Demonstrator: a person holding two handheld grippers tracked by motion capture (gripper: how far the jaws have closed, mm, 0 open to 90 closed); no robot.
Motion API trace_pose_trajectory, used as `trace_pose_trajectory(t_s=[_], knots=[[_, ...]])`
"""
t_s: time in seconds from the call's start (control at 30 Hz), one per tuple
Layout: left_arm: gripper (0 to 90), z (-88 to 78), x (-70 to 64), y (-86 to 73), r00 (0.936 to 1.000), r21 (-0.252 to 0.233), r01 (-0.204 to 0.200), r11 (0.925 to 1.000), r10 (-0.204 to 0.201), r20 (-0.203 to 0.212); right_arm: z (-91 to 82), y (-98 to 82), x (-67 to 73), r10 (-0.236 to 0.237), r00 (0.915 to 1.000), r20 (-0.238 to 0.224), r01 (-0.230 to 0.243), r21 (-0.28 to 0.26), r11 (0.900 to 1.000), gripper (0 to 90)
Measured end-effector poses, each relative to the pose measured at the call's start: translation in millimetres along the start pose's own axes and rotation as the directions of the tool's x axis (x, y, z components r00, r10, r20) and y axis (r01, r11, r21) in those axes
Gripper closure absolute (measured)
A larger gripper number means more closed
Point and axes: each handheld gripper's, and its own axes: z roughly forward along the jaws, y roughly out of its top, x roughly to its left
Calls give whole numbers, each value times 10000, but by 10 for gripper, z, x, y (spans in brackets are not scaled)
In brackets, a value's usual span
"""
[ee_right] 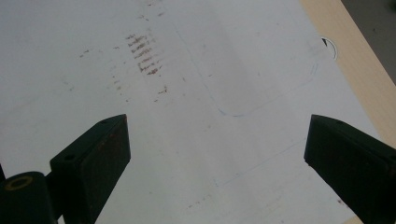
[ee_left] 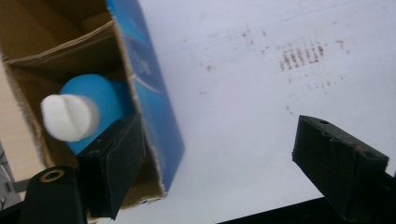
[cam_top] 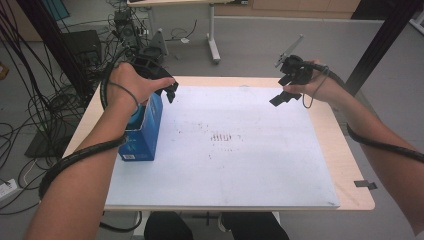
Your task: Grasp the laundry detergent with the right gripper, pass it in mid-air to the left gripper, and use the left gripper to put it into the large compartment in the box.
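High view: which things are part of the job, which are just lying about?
In the job:
- blue box, top open
- blue bottle with white cap, standing inside the box
- left gripper, open above the box
- right gripper, open, apart over the white sheet

Lying about:
- cables on the floor
- second table behind

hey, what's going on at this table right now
A person holds a gripper in each hand over a white mat. The left gripper hangs over an open blue box standing at the mat's left edge, jaws apart and gripping nothing; one jaw sits just above the box's opening. Inside the box is a blue bottle with a white cap. The right gripper hovers open and empty over the bare mat.
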Motion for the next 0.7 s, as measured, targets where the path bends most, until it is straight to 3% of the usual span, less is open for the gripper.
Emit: trace_pose_trajectory(t_s=[0.27, 0.3, 0.53, 0.7], knots=[[171, -13, -276, 57, 9981, -94, -599, 9982, 600, 103, 1, 6, -102, 278, 9995, 159, -280, 116, 9995, 67], [171, -8, -329, 68, 9971, -57, -761, 9971, 761, -13, 2, 3, -111, 271, 9995, 166, -273, 127, 9995, 66], [171, 39, -576, 116, 9920, -134, -1228, 9923, 1231, 269, 6, -9, -151, 423, 9984, 386, -435, 312, 9986, 59], [171, 54, -685, 139, 9881, -154, -1494, 9887, 1499, 340, -18, -11, -153, 441, 9981, 425, -456, 349, 9984, 61]])
